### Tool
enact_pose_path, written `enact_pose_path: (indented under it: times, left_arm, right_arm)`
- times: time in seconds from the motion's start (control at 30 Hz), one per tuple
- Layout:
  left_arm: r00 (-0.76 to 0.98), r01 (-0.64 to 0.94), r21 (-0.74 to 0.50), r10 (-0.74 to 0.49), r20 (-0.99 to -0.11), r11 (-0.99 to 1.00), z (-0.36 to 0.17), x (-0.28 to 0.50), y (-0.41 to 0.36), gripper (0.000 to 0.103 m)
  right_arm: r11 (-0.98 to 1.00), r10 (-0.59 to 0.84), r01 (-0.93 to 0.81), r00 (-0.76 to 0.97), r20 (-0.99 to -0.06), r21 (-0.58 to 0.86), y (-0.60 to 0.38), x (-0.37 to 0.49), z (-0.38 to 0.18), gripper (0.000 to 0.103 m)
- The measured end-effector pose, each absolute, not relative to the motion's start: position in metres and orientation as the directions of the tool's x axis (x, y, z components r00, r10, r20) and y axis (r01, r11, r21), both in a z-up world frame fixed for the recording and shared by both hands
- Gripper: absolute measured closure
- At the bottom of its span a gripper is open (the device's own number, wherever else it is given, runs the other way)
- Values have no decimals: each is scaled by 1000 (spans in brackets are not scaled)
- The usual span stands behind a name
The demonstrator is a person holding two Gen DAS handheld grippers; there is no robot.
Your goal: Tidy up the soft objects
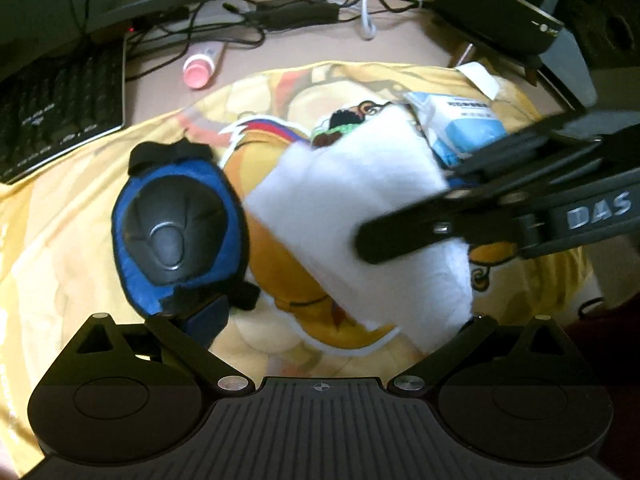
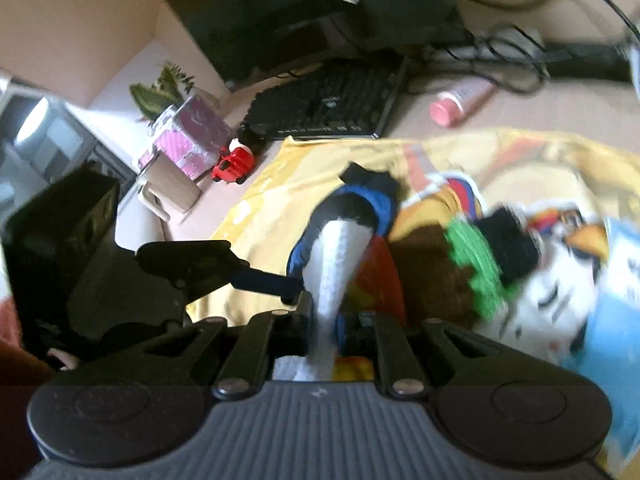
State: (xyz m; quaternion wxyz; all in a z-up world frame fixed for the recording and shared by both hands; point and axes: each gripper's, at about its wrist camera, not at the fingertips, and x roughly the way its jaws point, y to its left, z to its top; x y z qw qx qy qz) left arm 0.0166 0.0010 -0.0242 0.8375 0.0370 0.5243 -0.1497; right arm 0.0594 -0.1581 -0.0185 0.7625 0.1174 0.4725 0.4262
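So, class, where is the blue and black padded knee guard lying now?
In the left wrist view, the blue and black padded knee guard lies left of centre on the yellow printed cloth, beside the white folded cloth.

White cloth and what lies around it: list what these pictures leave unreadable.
- White cloth: left wrist view, far corner hidden by the right gripper.
- Blue packet: print too small and blurred; partly covered by the cloth.
- Knee pad: right wrist view, mostly hidden behind the cloth.
- Left gripper: its jaws' opening unclear.
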Motion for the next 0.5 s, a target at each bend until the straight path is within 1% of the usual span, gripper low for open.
enact_pose_path:
  times: [0.13, 0.23, 0.27, 0.37, 0.5]
  left_arm:
    - [419, 341, -85, -232, -878, 936, -19, 19, -6, 1]
    - [459, 424, -70, -281, -843, 903, -8, 19, -18, 1]
    - [487, 450, -41, -284, -826, 892, -4, 18, -24, 1]
    - [608, 523, 125, -266, -748, 843, 5, 13, -42, 1]
    - [667, 599, 348, -209, -715, 721, -8, 9, -64, 1]
  right_arm:
    - [640, 755, -455, 224, -616, 619, -186, 53, -23, 87]
    - [675, 735, -397, 287, -614, 622, -202, 50, -24, 87]
    - [687, 726, -372, 307, -616, 624, -207, 50, -26, 87]
    - [729, 683, -300, 364, -633, 615, -221, 50, -32, 87]
    - [820, 570, -262, 447, -690, 508, -225, 52, -36, 87]
